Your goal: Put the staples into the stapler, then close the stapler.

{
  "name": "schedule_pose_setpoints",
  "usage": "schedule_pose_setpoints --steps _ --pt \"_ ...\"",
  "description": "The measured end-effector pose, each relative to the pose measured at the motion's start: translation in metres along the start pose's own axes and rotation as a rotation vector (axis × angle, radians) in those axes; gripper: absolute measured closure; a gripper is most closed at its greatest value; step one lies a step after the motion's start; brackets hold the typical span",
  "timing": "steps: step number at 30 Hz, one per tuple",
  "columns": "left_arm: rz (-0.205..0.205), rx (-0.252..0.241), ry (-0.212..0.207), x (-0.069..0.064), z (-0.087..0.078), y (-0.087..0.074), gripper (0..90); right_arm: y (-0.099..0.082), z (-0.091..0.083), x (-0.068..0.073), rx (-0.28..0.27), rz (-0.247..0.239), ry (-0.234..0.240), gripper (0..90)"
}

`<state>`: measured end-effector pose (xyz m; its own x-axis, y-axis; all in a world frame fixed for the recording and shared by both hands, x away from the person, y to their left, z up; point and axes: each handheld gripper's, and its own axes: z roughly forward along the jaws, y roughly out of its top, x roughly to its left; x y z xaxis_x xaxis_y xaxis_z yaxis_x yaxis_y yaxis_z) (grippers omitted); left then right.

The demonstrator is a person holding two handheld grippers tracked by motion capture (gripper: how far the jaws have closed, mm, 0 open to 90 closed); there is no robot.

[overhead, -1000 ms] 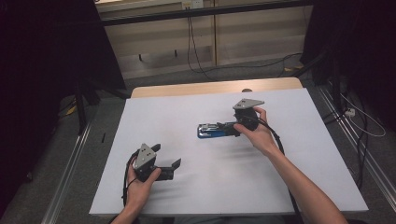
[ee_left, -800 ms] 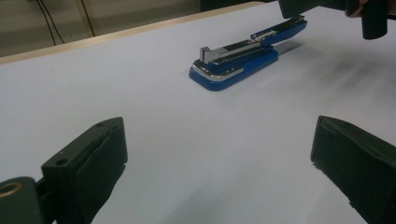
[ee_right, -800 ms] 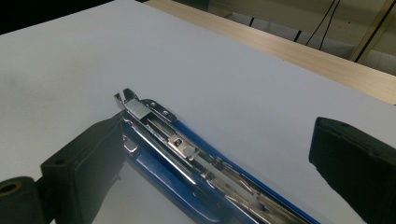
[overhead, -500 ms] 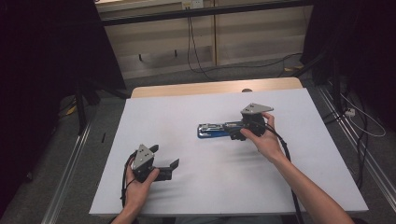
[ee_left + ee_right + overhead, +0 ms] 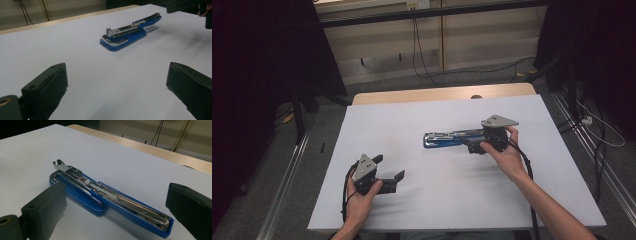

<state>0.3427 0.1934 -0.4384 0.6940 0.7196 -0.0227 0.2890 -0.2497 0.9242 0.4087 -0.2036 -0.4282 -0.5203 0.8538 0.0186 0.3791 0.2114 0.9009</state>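
Stapler [image 5: 451, 138] lies flat mid-desk [image 5: 377, 120], long axis running left-right, its right end between the wide-open jaws of the right hand-held gripper [image 5: 473, 145], while the left hand-held gripper [image 5: 389, 172], also open, sits well apart.

Both jaws spread wide — left gripper [image 5: 388, 176], right gripper [image 5: 473, 145]

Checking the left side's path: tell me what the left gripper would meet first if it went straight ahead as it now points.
Probably the blue stapler. The left gripper is open, with bare white table ahead, then the stapler slightly right of centre. Depth is unclear, so it might pass just beside it.
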Motion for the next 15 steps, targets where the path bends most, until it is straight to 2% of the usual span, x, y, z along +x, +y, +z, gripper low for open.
schedule_pose_setpoints --steps 10,15 --pt "-0.009 0.013 0.009 0.0012 0.0033 0.0006 4.6 -0.0051 -0.0046 -0.0012 0.001 -0.005 -0.006 3.1" --pt "-0.029 0.008 0.036 0.0046 0.0078 -0.0001 4.8 -0.0043 -0.0097 -0.0053 -0.008 -0.002 -0.016 2.8"
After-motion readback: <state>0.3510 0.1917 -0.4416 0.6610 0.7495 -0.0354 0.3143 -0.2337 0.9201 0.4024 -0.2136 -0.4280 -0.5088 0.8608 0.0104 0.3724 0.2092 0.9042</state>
